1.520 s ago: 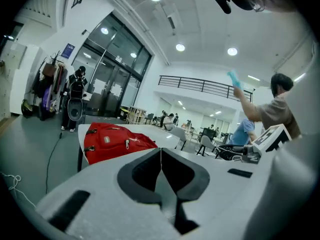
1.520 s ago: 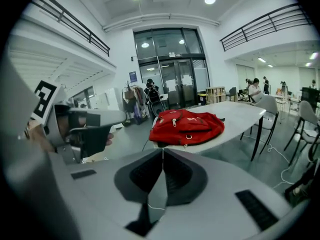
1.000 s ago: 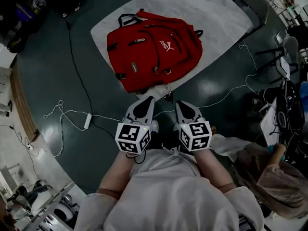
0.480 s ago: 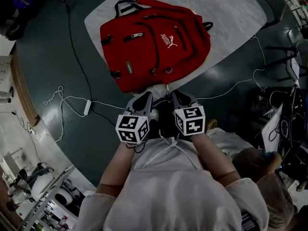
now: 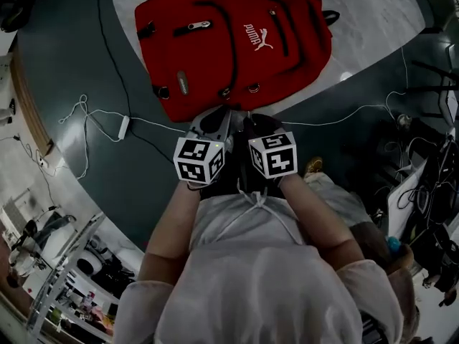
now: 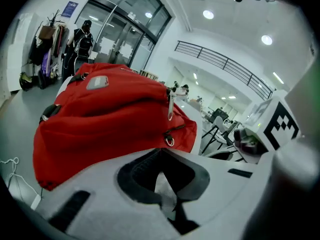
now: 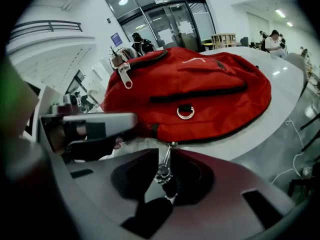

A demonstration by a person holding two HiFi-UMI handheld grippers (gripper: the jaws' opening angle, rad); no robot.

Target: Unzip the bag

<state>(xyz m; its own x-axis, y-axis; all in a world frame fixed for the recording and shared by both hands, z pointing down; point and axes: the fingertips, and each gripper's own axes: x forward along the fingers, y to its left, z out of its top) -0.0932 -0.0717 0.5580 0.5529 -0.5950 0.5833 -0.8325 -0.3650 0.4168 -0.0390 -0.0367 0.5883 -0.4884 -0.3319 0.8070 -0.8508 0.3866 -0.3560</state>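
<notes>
At the red fabric bag's (image 5: 229, 41) lower edge, my right gripper (image 7: 167, 153) pinches the metal zipper pull (image 7: 164, 165); left gripper (image 6: 160, 156) closed, empty.

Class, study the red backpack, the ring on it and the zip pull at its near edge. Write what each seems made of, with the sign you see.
Backpack: woven synthetic fabric, probably nylon or polyester; matte red, soft folds.
Ring: metal, likely steel; thin, silvery, glinting.
Zip pull: apparently metal, a silvery shaft ending in a dark tab, perhaps rubber or cord; too small to tell.
</notes>
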